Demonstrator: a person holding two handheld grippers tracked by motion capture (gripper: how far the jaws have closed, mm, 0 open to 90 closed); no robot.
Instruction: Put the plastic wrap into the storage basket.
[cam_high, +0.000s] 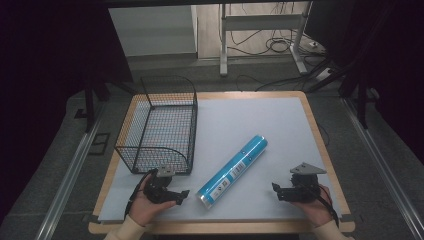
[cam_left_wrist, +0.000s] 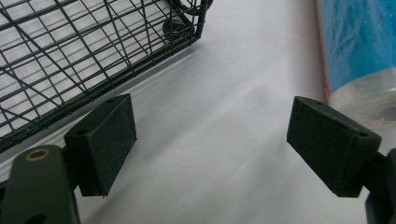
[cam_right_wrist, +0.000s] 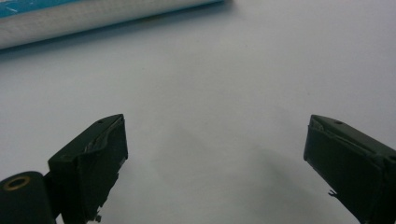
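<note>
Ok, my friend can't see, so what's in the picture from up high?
A blue roll lies slantwise on a white table, beside a wire basket. A person holds an open hand-held gripper in each hand, left and right, either side of the roll.

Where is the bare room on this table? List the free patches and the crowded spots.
Free: the far right of the white mat, between the wire basket and the mat's right edge beyond the blue roll; also the strip between roll and right gripper. Crowded: the near left, where the left gripper sits between basket and roll.
</note>
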